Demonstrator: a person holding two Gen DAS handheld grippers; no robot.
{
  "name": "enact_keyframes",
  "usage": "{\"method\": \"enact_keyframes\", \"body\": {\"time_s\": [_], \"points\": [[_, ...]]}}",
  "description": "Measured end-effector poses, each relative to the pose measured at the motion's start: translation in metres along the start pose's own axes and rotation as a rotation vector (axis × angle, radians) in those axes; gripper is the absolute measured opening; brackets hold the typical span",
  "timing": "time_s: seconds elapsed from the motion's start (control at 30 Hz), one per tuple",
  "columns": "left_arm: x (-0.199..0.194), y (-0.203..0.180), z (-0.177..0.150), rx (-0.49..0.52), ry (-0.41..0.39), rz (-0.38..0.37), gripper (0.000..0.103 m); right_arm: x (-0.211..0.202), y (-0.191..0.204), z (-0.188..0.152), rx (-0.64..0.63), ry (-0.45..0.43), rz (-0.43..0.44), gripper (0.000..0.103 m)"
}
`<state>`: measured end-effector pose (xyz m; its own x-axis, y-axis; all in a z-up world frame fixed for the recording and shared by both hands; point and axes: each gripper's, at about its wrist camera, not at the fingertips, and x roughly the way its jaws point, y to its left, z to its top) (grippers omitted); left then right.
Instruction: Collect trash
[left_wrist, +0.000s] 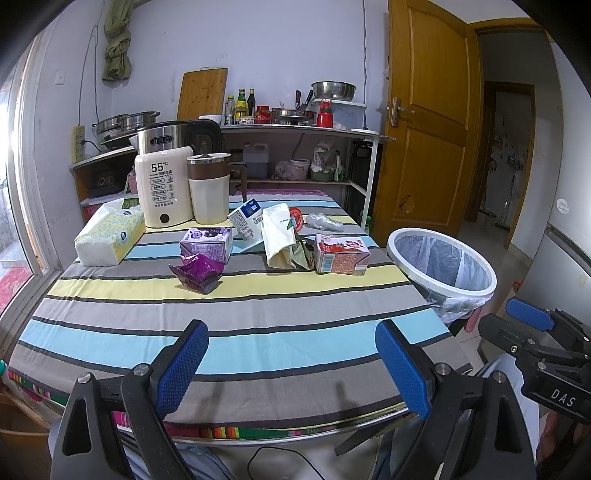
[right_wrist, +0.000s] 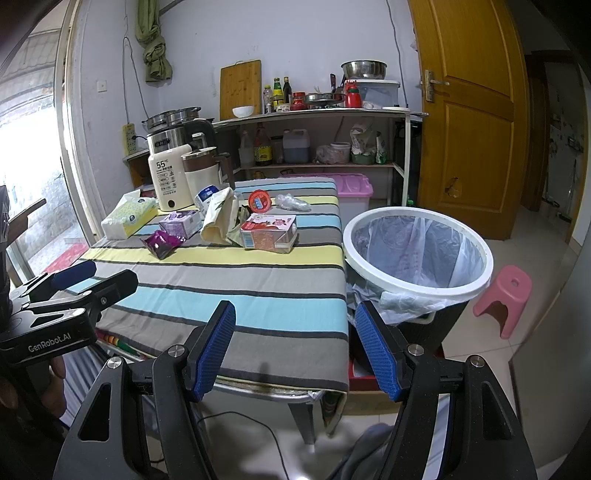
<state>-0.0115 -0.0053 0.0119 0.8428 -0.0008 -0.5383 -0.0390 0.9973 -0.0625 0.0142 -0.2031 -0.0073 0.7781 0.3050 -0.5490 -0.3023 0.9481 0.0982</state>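
Trash lies mid-table on the striped cloth: a crumpled purple wrapper (left_wrist: 197, 272) (right_wrist: 161, 243), a purple carton (left_wrist: 207, 244) (right_wrist: 180, 223), a red carton (left_wrist: 341, 253) (right_wrist: 268, 232), a cream paper bag (left_wrist: 279, 236) (right_wrist: 218, 216), a blue-white carton (left_wrist: 245, 218), a red cup lid (right_wrist: 259, 201) and clear plastic (right_wrist: 291, 202). A white-rimmed bin with a liner (left_wrist: 443, 263) (right_wrist: 417, 251) stands at the table's right edge. My left gripper (left_wrist: 291, 365) is open and empty over the near table edge. My right gripper (right_wrist: 295, 347) is open and empty by the near right corner.
A tissue pack (left_wrist: 110, 236), a white kettle (left_wrist: 162, 192) and a brown-cream jug (left_wrist: 208, 192) stand at the table's back left. Behind is a shelf with kitchenware (left_wrist: 295, 122). A pink stool (right_wrist: 504, 295) and a wooden door (right_wrist: 469, 110) are to the right.
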Motion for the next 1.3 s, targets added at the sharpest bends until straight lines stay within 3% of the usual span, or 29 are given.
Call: {"method": "enact_keyframes", "body": {"time_s": [0.67, 0.9, 1.1, 1.3], "points": [[0.013, 0.013, -0.003, -0.028, 0.038, -0.002, 0.093, 0.012, 0.002, 0.002, -0.012, 0.023, 0.019, 0.068], [0.041, 0.035, 0.005, -0.037, 0.080, 0.038, 0.093, 0.045, 0.004, 0.020, -0.052, 0.043, 0.063, 0.068], [0.061, 0.066, 0.022, -0.086, 0.060, 0.053, 0.093, 0.077, 0.009, 0.040, -0.094, 0.052, 0.105, 0.068], [0.088, 0.087, 0.038, -0.095, 0.087, 0.057, 0.093, 0.110, 0.007, 0.059, -0.074, 0.084, 0.147, 0.068]]}}
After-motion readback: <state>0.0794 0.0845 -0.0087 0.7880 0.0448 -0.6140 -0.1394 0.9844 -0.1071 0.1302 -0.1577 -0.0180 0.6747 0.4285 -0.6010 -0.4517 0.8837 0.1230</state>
